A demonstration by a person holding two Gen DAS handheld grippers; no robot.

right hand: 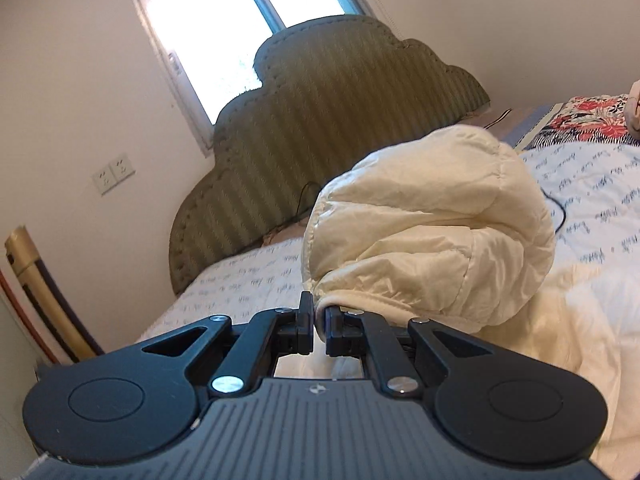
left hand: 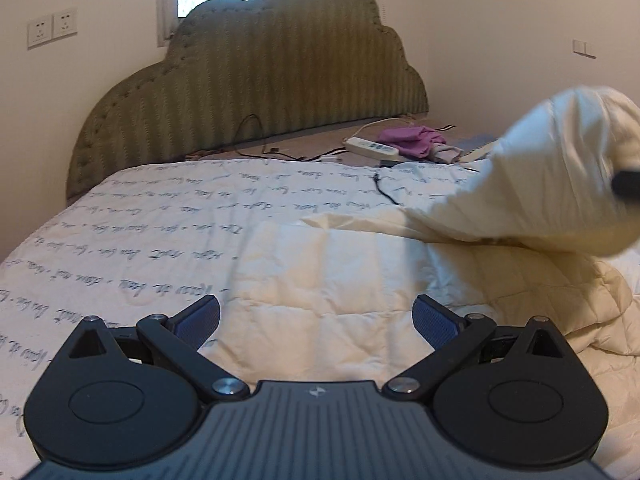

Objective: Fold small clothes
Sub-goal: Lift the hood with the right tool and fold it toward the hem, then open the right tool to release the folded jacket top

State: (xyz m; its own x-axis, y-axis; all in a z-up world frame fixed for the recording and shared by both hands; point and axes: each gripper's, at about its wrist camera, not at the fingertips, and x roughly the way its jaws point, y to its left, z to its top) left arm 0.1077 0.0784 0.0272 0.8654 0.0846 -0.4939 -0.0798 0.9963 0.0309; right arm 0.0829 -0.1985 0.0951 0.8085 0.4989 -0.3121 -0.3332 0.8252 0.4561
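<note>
A cream quilted puffer jacket (left hand: 340, 276) lies spread on the bed. My left gripper (left hand: 316, 316) is open and empty just above the jacket's body. My right gripper (right hand: 319, 320) is shut on the cuff of the jacket's sleeve (right hand: 432, 236) and holds it lifted off the bed. In the left wrist view the lifted sleeve (left hand: 552, 184) hangs at the right, with a bit of the right gripper's dark finger at the frame edge.
The bed has a white quilt with script print (left hand: 160, 216) and a green padded headboard (left hand: 256, 80). A power strip (left hand: 372, 147), cables and purple clothes (left hand: 412, 140) lie near the headboard. A floral cushion (right hand: 588, 118) lies at the right.
</note>
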